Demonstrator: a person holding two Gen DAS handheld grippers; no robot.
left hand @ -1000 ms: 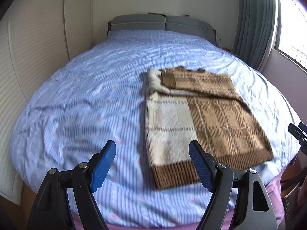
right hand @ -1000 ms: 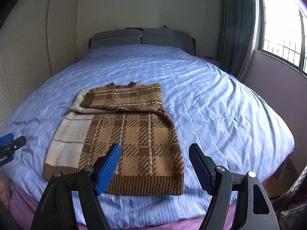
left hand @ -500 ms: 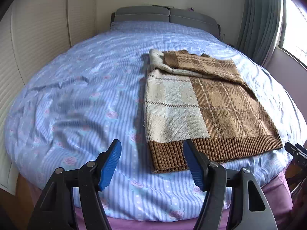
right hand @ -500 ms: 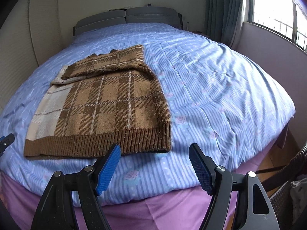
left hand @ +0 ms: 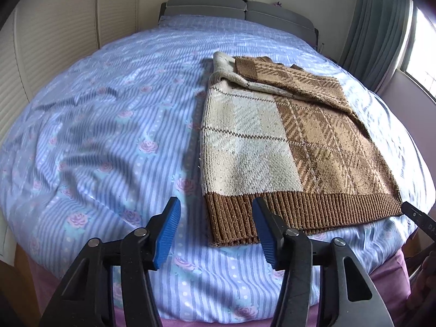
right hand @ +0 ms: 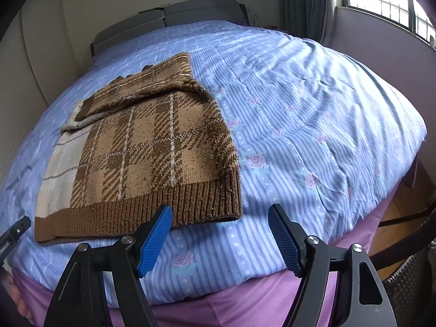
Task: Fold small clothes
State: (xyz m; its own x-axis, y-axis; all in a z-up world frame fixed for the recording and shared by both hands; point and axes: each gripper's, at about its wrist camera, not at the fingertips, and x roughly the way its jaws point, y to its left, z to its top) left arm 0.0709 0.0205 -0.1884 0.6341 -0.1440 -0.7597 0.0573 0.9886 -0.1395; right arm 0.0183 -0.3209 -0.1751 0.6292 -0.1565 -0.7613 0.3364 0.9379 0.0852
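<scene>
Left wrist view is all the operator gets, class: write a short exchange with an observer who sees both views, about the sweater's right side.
Operator: I see only one tip of the right tool. Is it open?
Observer: Yes, the right tool is open and grips nothing.
Operator: Where is it aimed?
Observer: The right hem corner of the sweater shows between its two pads, lying flat on the bed.
</scene>
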